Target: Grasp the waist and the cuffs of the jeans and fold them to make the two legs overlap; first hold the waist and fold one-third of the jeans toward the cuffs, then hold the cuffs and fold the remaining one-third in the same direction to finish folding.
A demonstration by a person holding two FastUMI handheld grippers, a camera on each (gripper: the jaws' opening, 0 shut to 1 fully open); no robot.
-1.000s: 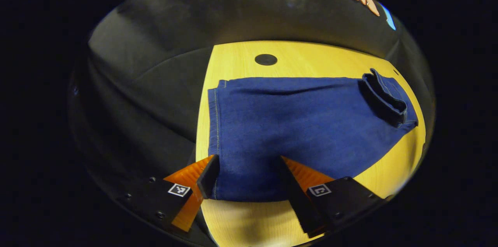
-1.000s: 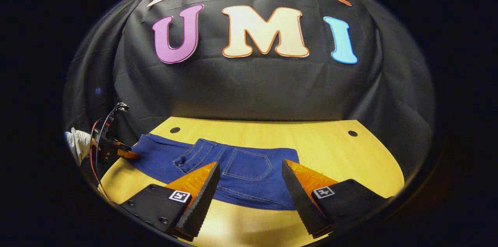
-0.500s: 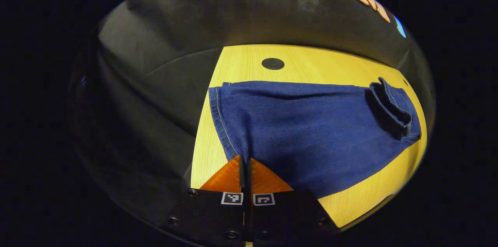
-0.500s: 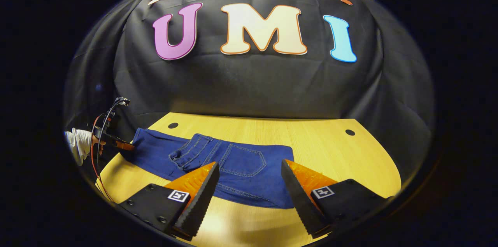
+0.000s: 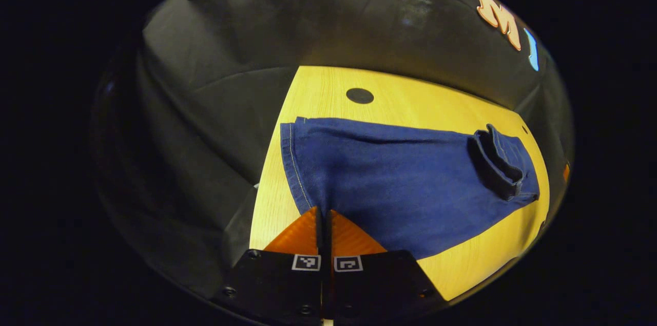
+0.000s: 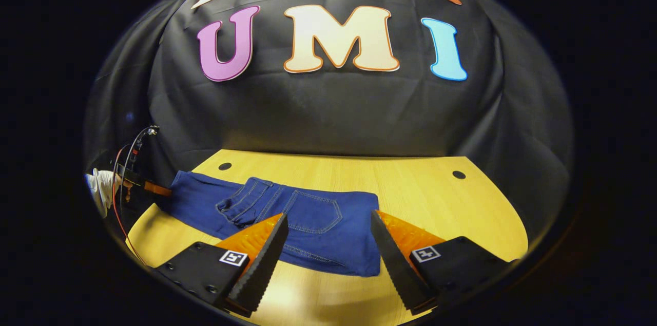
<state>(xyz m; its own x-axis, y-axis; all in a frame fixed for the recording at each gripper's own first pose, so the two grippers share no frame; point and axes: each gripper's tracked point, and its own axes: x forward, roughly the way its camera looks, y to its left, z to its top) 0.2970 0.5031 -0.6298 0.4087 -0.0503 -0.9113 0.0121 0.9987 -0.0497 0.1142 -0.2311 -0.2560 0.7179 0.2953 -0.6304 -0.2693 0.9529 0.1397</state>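
Dark blue jeans (image 5: 400, 177) lie flat on the yellow wooden table (image 5: 410, 102), with the waist end (image 5: 500, 161) folded over on top at the far right. My left gripper (image 5: 323, 215) is shut on the near corner of the cuffs, and the hem seam (image 5: 292, 161) bends down into the closed fingers. In the right gripper view the jeans (image 6: 313, 215) show their back pockets on the folded part. My right gripper (image 6: 328, 236) hangs open just in front of that fold with nothing between its fingers. The left gripper (image 6: 154, 190) shows at the cuff end.
A gloved hand (image 6: 100, 187) with red and black cables holds the left gripper at the table's left end. Round black holes (image 5: 359, 95) (image 6: 458, 174) mark the back of the table (image 6: 436, 203). Black cloth closes the booth behind and at both sides.
My left gripper went from open around the cuff corner to shut on it, and the hem now pulls toward the fingers. The right gripper stayed open and drifted slightly.
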